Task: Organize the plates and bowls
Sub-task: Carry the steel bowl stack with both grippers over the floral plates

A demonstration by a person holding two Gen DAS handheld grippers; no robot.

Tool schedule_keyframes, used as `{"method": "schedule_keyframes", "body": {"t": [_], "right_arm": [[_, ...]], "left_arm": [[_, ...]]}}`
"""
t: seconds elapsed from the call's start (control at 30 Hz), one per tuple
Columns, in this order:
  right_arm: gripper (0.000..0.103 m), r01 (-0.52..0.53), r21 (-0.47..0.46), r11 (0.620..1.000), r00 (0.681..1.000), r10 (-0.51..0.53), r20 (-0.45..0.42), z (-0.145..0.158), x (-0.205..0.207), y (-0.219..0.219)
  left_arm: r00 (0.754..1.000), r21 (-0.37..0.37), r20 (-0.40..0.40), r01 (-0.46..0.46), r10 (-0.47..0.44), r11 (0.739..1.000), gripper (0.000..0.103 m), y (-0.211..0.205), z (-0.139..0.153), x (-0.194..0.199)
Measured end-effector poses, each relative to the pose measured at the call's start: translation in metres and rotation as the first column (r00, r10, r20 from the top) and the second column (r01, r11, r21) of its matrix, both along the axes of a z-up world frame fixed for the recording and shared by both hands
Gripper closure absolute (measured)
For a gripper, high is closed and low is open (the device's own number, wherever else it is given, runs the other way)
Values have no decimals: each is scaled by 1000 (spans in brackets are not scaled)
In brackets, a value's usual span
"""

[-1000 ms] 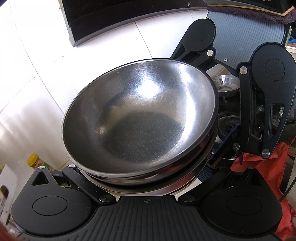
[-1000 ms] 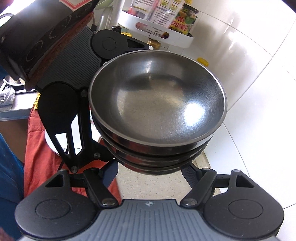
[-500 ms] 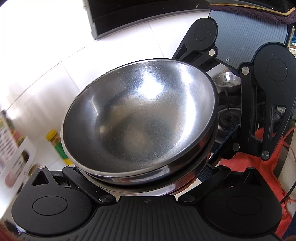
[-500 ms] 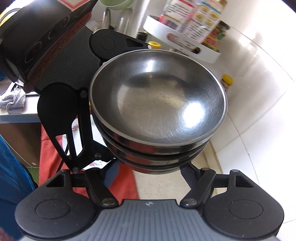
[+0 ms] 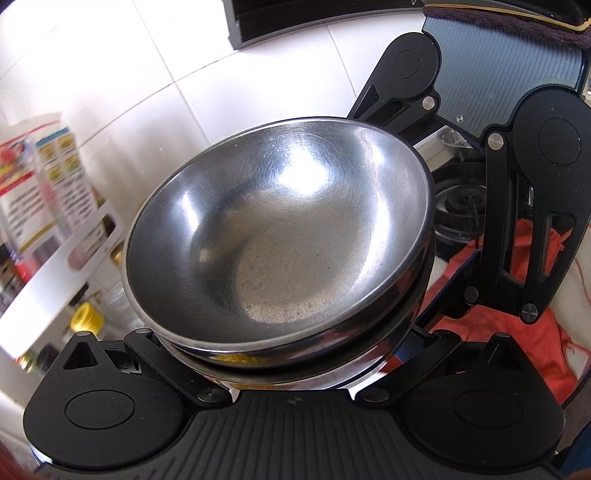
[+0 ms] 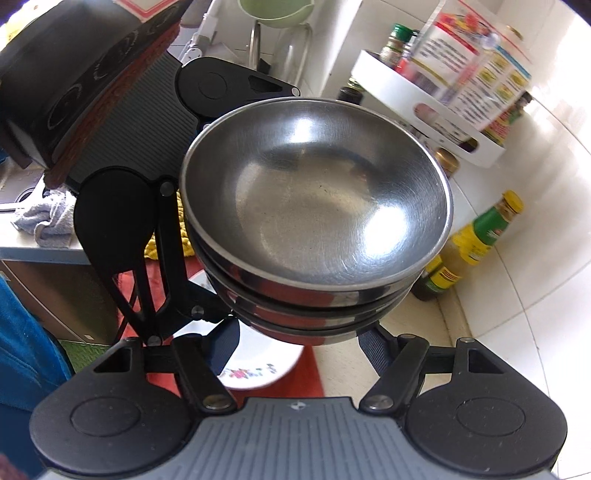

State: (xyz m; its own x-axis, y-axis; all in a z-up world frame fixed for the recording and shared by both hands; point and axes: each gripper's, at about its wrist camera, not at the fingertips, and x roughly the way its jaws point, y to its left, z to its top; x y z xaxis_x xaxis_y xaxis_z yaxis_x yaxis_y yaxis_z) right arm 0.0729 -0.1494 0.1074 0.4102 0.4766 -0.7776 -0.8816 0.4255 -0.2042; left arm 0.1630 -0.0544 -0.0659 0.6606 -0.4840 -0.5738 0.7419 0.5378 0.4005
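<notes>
A stack of steel bowls (image 5: 280,236) fills the left wrist view, and it also shows in the right wrist view (image 6: 317,206). Both grippers hold it in the air from opposite sides. My left gripper (image 5: 291,365) is shut on the stack's near side, its fingertips hidden under the bowls. My right gripper (image 6: 299,332) is shut on the stack's other side, and its body shows across the bowls in the left wrist view (image 5: 517,206). A white floral plate (image 6: 255,369) lies below on a red cloth (image 6: 310,373).
A white rack of spice jars (image 6: 436,110) hangs on the tiled wall, with sauce bottles (image 6: 480,236) under it. A green bowl (image 6: 277,11) sits in a dish rack behind. A stove burner (image 5: 458,210) is at the right in the left wrist view.
Both grippers have carried the bowl stack sideways toward the spice rack, which has come closer in both views. The floral plate has come into sight below. The grip is unchanged.
</notes>
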Motion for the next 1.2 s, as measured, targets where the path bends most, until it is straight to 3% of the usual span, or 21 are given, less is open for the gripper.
{"method": "schedule_keyframes", "body": {"t": [0.4,0.7,1.2], "right_arm": [[36,-30,-12,999,999,30,-25,-9,-4,20],[37,-38,-20,999,998,37,-45,-14,5,29],[39,7,-25,1000,994,-10,-113,-37,15,27]], "left_arm": [[998,9,-24,-59,59,998,0,26,-9,-1],[994,11,-36,-105,105,994,0,71,-16,-33],[991,19,-107,-80,82,997,0,91,-36,-67]]}}
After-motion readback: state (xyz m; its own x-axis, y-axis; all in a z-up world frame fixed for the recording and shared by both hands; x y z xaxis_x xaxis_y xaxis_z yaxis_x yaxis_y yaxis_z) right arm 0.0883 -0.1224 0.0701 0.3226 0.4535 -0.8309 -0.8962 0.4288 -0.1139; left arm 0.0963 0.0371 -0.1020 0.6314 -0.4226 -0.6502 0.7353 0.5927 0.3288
